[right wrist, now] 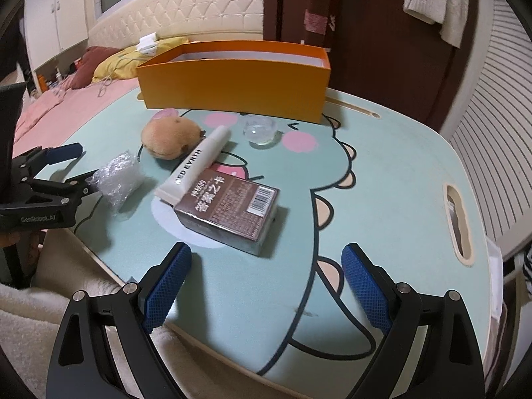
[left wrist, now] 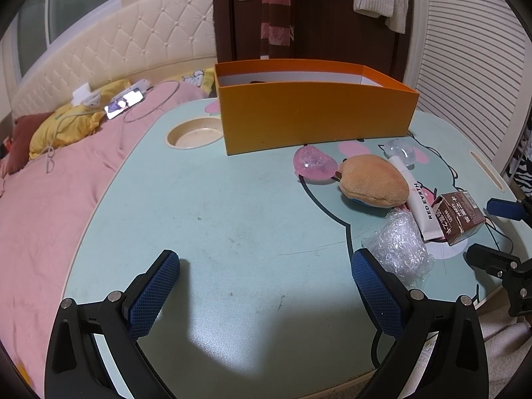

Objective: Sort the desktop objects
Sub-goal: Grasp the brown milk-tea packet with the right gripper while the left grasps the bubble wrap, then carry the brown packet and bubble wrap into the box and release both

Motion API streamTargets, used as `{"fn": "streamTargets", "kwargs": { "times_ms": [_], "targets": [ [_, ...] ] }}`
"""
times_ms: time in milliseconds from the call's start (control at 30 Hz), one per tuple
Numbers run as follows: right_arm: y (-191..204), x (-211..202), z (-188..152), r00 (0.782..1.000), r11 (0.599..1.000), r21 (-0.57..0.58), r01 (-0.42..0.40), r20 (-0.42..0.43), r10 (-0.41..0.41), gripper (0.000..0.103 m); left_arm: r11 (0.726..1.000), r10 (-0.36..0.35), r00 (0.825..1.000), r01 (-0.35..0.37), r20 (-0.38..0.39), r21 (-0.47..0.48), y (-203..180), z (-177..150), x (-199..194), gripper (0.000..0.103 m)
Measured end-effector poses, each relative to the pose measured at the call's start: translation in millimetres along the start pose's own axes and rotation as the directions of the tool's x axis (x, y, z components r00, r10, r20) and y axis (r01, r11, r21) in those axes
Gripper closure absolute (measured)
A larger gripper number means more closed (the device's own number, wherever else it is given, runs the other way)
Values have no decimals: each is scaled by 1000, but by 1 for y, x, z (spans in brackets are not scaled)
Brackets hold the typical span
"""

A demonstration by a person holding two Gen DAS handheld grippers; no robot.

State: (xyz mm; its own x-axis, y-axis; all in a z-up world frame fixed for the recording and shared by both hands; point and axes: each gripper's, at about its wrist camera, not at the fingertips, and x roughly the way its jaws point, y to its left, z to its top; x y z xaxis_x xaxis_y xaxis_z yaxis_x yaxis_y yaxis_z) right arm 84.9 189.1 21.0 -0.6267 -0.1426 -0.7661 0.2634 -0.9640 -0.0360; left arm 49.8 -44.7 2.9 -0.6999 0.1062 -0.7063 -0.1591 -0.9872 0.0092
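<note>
- Hovering over the bare mint bench (left wrist: pixel 216 199), the left gripper (left wrist: pixel 266 266) is spreading its fingers wide; crinkly bubble wrap (left wrist: pixel 400 246) is lying beside one pad, the plush toy (left wrist: pixel 372 179) beyond.
- Holding its fingers apart and empty, the right gripper (right wrist: pixel 266 262) is facing the glossy brown carton (right wrist: pixel 229 209), which is lying against the white tube (right wrist: pixel 199 166), before the orange box (right wrist: pixel 232 86).

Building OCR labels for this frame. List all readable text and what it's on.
"RED EARTH": white tube, along its side.
"GenRobot.AI": left gripper body, seen from the right wrist view.
Large Chinese characters plus fine print and a barcode: brown box; too blurred to transcribe reliably.
Orange box: no text visible.
</note>
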Motion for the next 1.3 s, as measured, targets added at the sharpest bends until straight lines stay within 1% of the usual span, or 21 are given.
{"fn": "streamTargets", "kwargs": {
  "times_ms": [200,367,400,433,467,567,667,733,767,833,933,967,1033,1067,1100,1133,1167,1200,1233,1267,1300],
  "targets": [
    [4,6,14,998,998,7,-61,1,61,11,1000,0,1000,0,0,0,0,1,0,1],
    [7,11,19,998,998,8,-67,1,67,11,1000,-1,1000,1,3,0,0,0,0,1],
    [7,12,19,998,998,8,-67,1,67,13,1000,-1,1000,1,3,0,1,-1,-1,1],
    [8,13,20,998,998,9,-67,1,67,19,1000,-1,1000,1,4,0,1,-1,-1,1],
    [8,13,21,998,998,9,-68,2,68,38,1000,-2,1000,2,5,1,1,-1,-1,1],
    [5,13,20,996,995,29,-92,7,92,39,1000,-1,1000,1,4,-1,-1,0,-1,1],
    [1,11,21,995,994,47,-95,16,94,39,1000,-1,1000,1,8,0,-4,1,-3,1],
    [-2,10,21,995,994,58,-96,23,95,39,1000,-11,998,11,55,2,-4,3,-14,1],
    [-3,9,21,995,993,64,-97,26,96,39,1000,-17,997,17,79,4,-5,3,-19,1],
    [-6,7,21,995,992,76,-99,33,97,39,998,-58,990,55,129,21,-8,7,-33,1],
    [-10,5,21,994,990,93,-102,43,98,38,988,-143,982,135,123,72,-23,12,-39,2],
    [-12,4,22,994,990,99,-103,46,98,38,985,-154,981,144,114,97,-29,13,-38,3],
    [-15,3,22,994,988,111,-105,53,99,38,976,-168,982,153,87,157,-43,16,-34,14],
    [-16,2,22,993,988,116,-106,56,100,38,970,-174,982,158,72,186,-49,17,-32,25],
    [-18,1,22,993,987,122,-107,59,100,38,966,-175,983,162,49,202,-54,18,-27,33],
    [-19,1,22,993,986,128,-108,62,100,38,963,-173,985,165,21,214,-58,18,-22,37],
    [-21,0,22,993,985,134,-109,66,101,38,962,-170,985,166,0,218,-60,17,-17,43],
    [-22,-1,22,993,984,138,-110,68,102,38,960,-178,984,178,-20,216,-60,17,-13,51],
    [-23,-1,22,992,984,141,-112,68,103,38,958,-186,982,190,-40,213,-60,16,-8,61],
    [-24,-1,22,992,983,144,-113,69,104,38,956,-203,978,208,-49,206,-59,16,-7,75],
    [-25,-1,22,992,983,147,-113,69,104,38,955,-216,976,220,-41,200,-56,15,-9,76]
  ]
}}
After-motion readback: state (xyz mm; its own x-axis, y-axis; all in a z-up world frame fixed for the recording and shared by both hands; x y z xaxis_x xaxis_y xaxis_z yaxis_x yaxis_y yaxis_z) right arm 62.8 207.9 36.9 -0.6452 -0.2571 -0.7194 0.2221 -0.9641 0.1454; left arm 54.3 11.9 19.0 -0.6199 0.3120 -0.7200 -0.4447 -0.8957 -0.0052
